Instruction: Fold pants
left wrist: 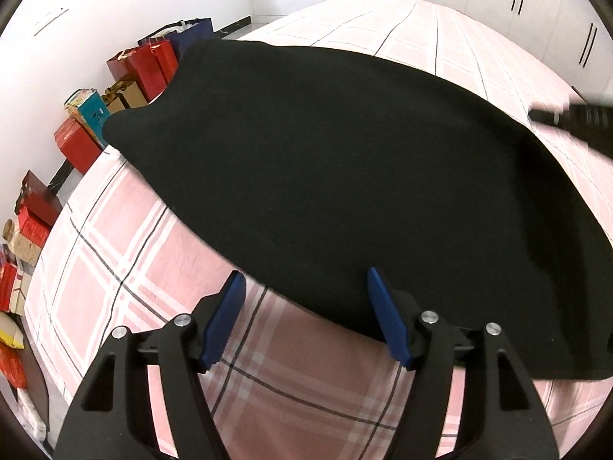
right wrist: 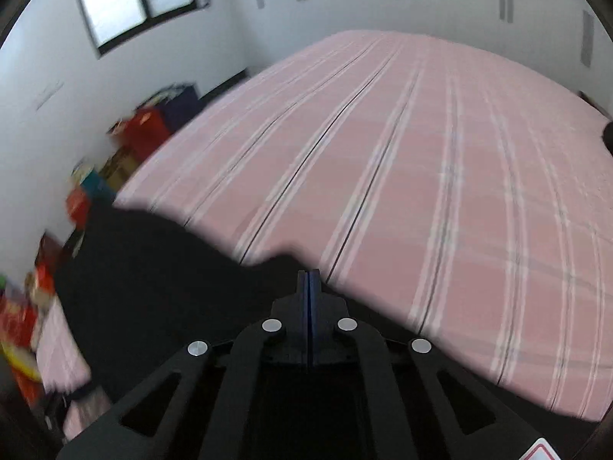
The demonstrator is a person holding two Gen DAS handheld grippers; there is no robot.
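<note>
The left gripper (left wrist: 304,295) hovers with jaws wide, straddling the near edge of the black, soft fabric pants (left wrist: 325,176). The right gripper (right wrist: 308,280) has its jaws pressed together; whether cloth is pinched between them cannot be told. The pants lie flat on the pink plaid bed (left wrist: 134,268), long axis running diagonally toward the red gift bags (left wrist: 145,65). They look limp and light, best taken by an edge or corner.

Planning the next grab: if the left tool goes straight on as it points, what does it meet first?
Probably the near edge of the black pants, which already lies between the open left tool fingers; depth is unclear.
</note>
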